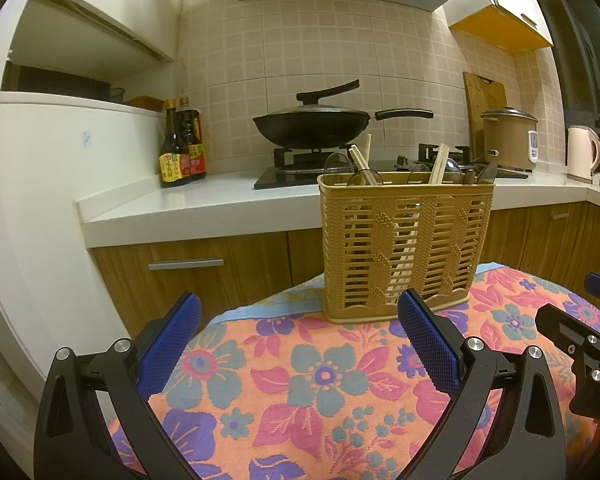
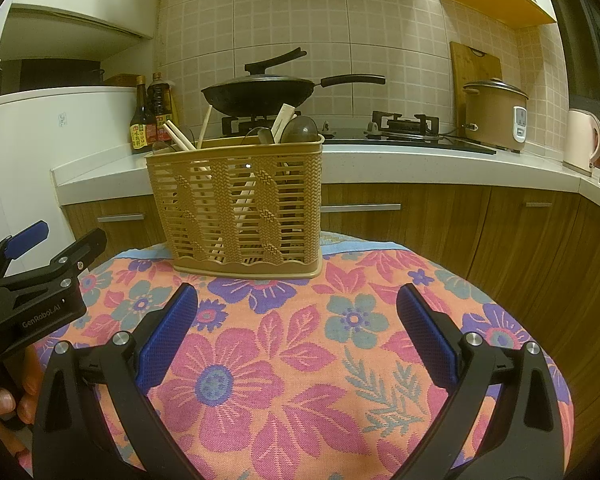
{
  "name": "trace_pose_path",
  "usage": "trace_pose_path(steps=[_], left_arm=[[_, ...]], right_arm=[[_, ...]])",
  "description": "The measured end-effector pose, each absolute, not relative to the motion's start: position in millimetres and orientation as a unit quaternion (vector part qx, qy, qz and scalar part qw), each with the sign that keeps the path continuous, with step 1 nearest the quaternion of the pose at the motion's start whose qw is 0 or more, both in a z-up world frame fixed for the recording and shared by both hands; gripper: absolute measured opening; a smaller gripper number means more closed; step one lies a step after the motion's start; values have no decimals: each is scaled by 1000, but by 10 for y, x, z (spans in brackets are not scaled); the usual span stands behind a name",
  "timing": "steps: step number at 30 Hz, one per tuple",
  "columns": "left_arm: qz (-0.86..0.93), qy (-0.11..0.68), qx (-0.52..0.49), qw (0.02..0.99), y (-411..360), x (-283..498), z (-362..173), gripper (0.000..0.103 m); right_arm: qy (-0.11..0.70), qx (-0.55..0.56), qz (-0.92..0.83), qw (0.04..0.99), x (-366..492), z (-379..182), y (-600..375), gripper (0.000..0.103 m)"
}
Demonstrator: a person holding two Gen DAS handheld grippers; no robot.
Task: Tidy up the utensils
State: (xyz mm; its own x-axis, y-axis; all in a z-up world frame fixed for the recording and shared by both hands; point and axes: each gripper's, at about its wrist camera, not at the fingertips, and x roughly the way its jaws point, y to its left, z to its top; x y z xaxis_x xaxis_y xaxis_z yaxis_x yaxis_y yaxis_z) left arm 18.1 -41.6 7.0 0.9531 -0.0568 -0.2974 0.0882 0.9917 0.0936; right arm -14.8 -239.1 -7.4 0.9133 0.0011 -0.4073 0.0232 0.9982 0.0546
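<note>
A tan slatted utensil basket (image 1: 404, 248) stands upright at the far edge of a floral cloth (image 1: 300, 380); it also shows in the right wrist view (image 2: 240, 208). Wooden chopsticks (image 1: 364, 168) and dark spoons (image 1: 338, 162) stick up from it, as also seen in the right wrist view: chopsticks (image 2: 180, 136), spoons (image 2: 300, 128). My left gripper (image 1: 298, 322) is open and empty, short of the basket. My right gripper (image 2: 298, 312) is open and empty, also short of the basket. Each gripper shows at the edge of the other's view.
The floral cloth (image 2: 292, 360) covers a small round table. Behind is a white counter (image 1: 204, 200) with sauce bottles (image 1: 182, 148), a black wok (image 1: 312, 124) on a gas stove, a rice cooker (image 1: 508, 136) and a kettle (image 1: 582, 152). Wooden cabinets (image 2: 460, 224) run below.
</note>
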Motion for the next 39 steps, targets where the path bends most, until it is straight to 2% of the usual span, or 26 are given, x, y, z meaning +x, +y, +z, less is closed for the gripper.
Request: trace_pose_path(steps=[39], left_arm=[[-26,147,61,987,-430,167,79,95]], right_arm=[[211,21,-10,977,-137,-84,-2351,95]])
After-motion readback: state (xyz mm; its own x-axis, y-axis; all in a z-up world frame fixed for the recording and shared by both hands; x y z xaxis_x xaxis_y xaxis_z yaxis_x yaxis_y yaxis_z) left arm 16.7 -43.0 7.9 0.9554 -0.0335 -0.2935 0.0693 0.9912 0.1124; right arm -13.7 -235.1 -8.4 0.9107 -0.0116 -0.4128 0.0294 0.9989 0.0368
